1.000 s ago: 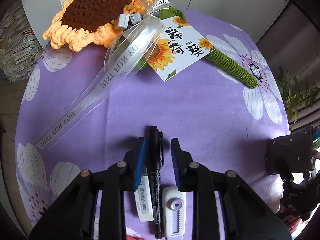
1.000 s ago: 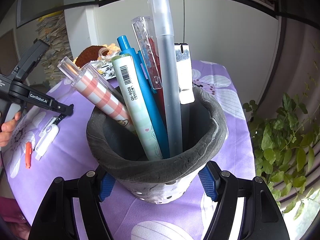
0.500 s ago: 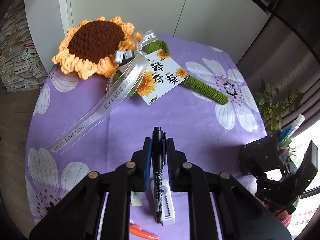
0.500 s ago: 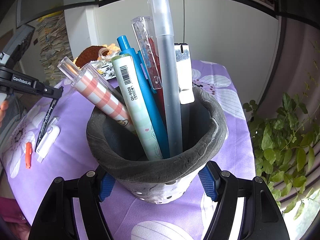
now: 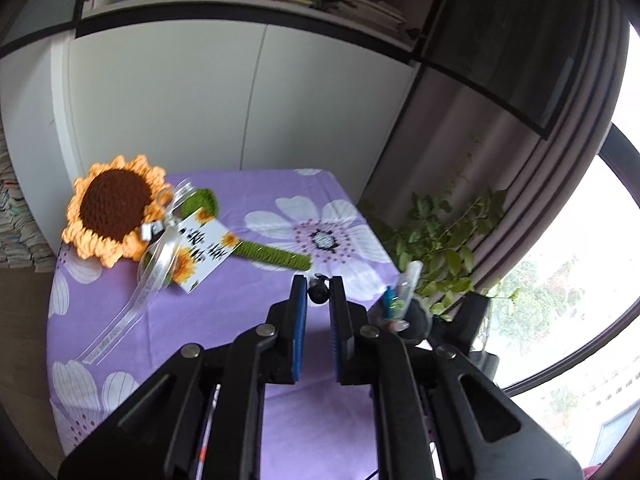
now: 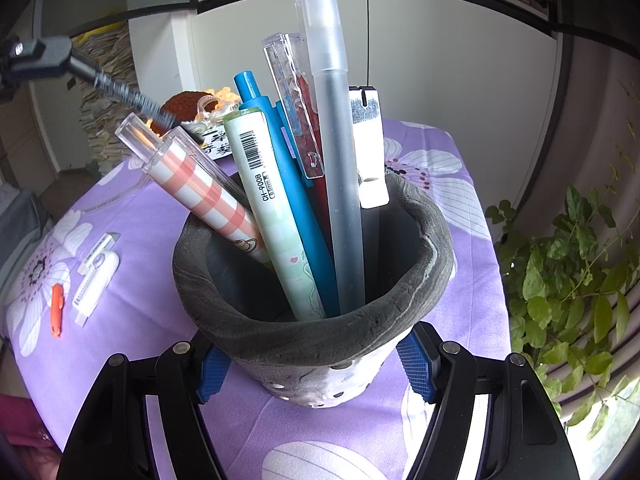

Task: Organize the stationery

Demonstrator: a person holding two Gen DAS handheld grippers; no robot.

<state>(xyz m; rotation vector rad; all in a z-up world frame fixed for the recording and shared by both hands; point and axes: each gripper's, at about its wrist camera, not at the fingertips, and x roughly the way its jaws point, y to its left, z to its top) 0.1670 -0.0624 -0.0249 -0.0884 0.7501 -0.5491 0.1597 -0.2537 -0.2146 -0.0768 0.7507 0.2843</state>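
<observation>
My left gripper (image 5: 318,294) is shut on a black marker (image 5: 318,292), seen end-on between its blue pads and held high above the table. In the right wrist view the marker (image 6: 120,92) points down toward the pen holder from the upper left. My right gripper (image 6: 316,364) is shut on a grey pen holder (image 6: 316,336) that holds several pens. The holder also shows in the left wrist view (image 5: 416,320), right of my left fingers. A white correction tape (image 6: 96,280), a white eraser (image 6: 102,246) and an orange item (image 6: 57,310) lie on the purple cloth at the left.
A crochet sunflower (image 5: 112,210) with a ribbon and a card (image 5: 200,248) lies at the table's far left. A leafy plant (image 6: 572,280) stands off the table's right side. White cabinet doors (image 5: 240,100) stand behind the table.
My left gripper has lifted the black marker off the table and swung it up and to the right, toward the pen holder. The right gripper and holder have stayed still.
</observation>
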